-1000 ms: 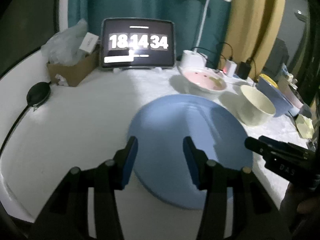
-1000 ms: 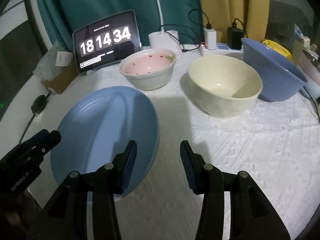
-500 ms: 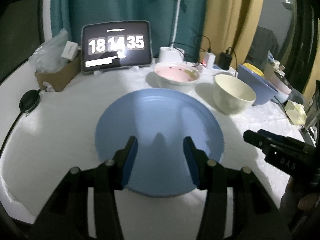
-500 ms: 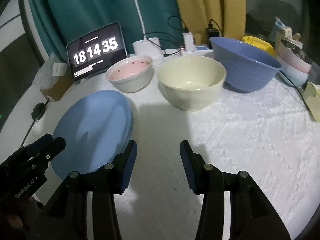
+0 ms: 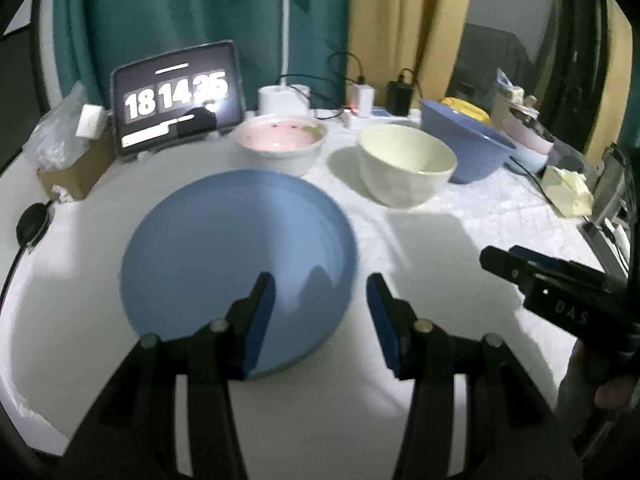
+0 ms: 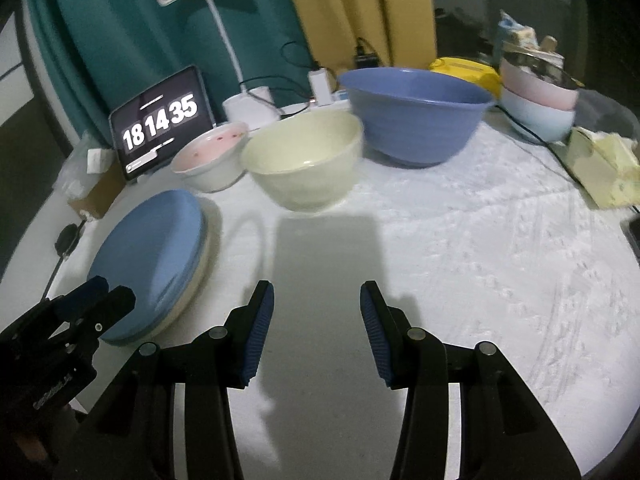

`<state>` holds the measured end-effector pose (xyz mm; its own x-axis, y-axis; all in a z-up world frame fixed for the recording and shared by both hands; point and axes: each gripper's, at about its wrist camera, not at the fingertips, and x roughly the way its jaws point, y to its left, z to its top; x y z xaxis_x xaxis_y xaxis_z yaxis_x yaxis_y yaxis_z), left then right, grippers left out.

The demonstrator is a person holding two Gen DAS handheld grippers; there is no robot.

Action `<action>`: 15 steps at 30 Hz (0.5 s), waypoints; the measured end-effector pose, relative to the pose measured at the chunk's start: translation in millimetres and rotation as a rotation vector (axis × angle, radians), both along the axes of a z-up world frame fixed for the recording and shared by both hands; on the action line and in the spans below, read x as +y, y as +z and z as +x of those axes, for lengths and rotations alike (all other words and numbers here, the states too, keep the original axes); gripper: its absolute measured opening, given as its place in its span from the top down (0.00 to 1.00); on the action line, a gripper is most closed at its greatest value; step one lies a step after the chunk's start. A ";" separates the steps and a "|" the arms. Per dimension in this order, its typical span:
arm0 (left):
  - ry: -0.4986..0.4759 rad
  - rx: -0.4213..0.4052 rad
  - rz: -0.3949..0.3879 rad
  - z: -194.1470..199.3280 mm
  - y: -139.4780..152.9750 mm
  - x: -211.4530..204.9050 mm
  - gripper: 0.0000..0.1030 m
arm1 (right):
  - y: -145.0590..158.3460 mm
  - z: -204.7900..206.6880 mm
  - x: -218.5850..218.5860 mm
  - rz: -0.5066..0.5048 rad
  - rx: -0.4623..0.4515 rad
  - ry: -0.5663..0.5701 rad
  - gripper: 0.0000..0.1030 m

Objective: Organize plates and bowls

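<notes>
A large blue plate (image 5: pixel 236 256) lies flat on the white tablecloth; it also shows in the right wrist view (image 6: pixel 152 264). Behind it stand a pink-lined white bowl (image 5: pixel 280 146) (image 6: pixel 212 156), a cream bowl (image 5: pixel 404 168) (image 6: pixel 304 160) and a big blue bowl (image 5: pixel 464 140) (image 6: pixel 416 112). My left gripper (image 5: pixel 320 316) is open and empty over the plate's near right edge. My right gripper (image 6: pixel 316 328) is open and empty over bare cloth, right of the plate and in front of the cream bowl.
A tablet clock (image 5: pixel 176 100), a lamp base (image 5: pixel 284 98), chargers and cables stand at the back. A cardboard box (image 5: pixel 72 160) sits at the left. Stacked pink and pale blue bowls (image 6: pixel 540 100) and a yellow cloth (image 6: pixel 608 164) are at the right.
Both grippers have drawn back and turned right; the plate has slid left in both views. The bowls now show more fully. Both stay open.
</notes>
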<state>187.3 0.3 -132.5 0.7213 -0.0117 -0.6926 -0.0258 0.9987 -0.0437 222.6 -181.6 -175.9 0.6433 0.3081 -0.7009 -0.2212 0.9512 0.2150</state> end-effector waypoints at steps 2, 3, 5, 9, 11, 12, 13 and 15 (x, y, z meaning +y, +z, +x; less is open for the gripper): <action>-0.014 0.005 0.006 2.0 -0.1 -9.3 0.52 | -0.5 -0.8 -9.2 0.003 0.000 -0.012 0.54; -0.020 0.008 0.008 2.8 -0.3 -12.8 0.52 | -0.7 -0.8 -13.8 0.005 0.001 -0.017 0.54; -0.037 0.018 0.008 5.2 -1.2 -24.1 0.52 | -0.9 -0.8 -23.8 0.010 0.000 -0.029 0.54; -0.067 0.039 0.002 9.5 -4.0 -42.4 0.52 | -2.4 -0.4 -39.5 0.016 0.003 -0.049 0.54; -0.077 0.047 0.000 11.7 -5.1 -49.7 0.52 | -3.5 0.6 -46.5 0.018 0.007 -0.060 0.54; -0.084 0.052 0.000 13.0 -5.6 -54.1 0.52 | -4.1 0.9 -50.1 0.019 0.008 -0.064 0.54; -0.088 0.053 0.001 13.4 -5.5 -56.5 0.52 | -4.7 1.2 -53.3 0.020 0.010 -0.069 0.54; -0.101 0.053 0.007 15.6 -5.2 -63.8 0.52 | -6.1 1.8 -60.4 0.023 0.012 -0.078 0.54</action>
